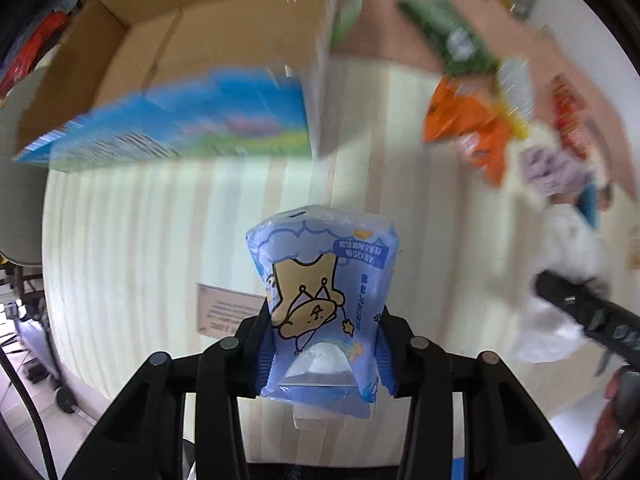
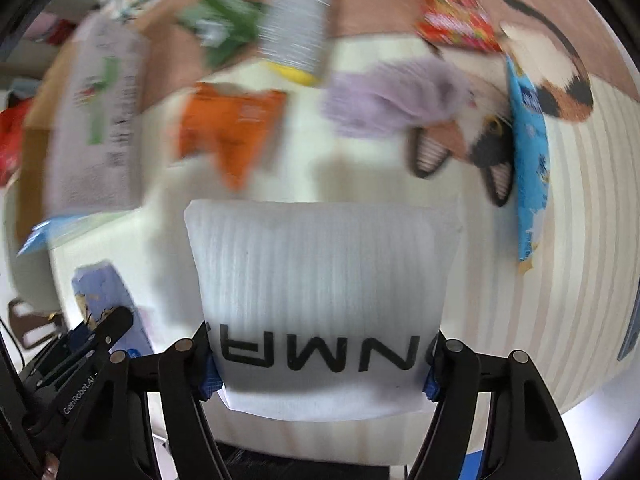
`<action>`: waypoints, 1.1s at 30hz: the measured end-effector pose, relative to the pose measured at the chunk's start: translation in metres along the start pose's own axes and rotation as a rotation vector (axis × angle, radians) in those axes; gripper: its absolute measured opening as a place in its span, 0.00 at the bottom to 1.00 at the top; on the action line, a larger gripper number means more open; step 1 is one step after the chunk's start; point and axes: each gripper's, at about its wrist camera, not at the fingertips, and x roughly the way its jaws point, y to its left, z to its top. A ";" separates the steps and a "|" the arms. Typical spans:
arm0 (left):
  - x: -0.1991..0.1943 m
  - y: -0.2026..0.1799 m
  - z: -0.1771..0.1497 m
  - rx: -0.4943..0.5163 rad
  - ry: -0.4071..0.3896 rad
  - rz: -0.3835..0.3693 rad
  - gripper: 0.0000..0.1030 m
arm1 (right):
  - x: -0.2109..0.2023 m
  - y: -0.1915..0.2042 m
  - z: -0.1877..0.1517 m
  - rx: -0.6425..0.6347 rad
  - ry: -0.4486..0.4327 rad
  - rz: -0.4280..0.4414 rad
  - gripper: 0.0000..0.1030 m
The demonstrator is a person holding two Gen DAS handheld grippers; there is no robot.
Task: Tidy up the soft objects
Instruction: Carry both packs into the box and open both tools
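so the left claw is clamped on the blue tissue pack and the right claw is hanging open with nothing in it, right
Not quite. The left claw is indeed clamped on the blue tissue pack, but the right claw is not empty: the right wrist view shows it shut on a white foam pouch with black lettering.

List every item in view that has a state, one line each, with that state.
left tool: shut on the tissue pack
tissue pack: held, squeezed at its sides
right tool: shut on the white foam pouch
white foam pouch: held above the table
cardboard box: open
orange packet: lying on the table
purple cloth: crumpled, lying on the table
blue packet: lying against the cat plush
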 end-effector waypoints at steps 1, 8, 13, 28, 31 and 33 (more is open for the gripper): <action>-0.013 0.005 -0.003 -0.005 -0.021 -0.017 0.38 | -0.013 0.008 -0.008 -0.023 -0.013 0.018 0.72; -0.147 0.060 0.104 -0.072 -0.148 -0.160 0.38 | -0.102 0.097 0.015 -0.158 -0.091 0.167 0.72; -0.177 0.100 0.185 -0.067 -0.170 -0.176 0.38 | -0.126 0.191 0.057 -0.230 -0.137 0.199 0.72; -0.024 0.191 0.372 -0.055 0.198 -0.254 0.40 | 0.021 0.328 0.214 -0.165 -0.035 -0.014 0.72; -0.012 0.190 0.384 -0.030 0.229 -0.242 0.40 | 0.044 0.334 0.227 -0.168 -0.014 -0.065 0.72; -0.005 0.187 0.389 -0.008 0.247 -0.233 0.40 | 0.054 0.336 0.234 -0.172 -0.006 -0.094 0.72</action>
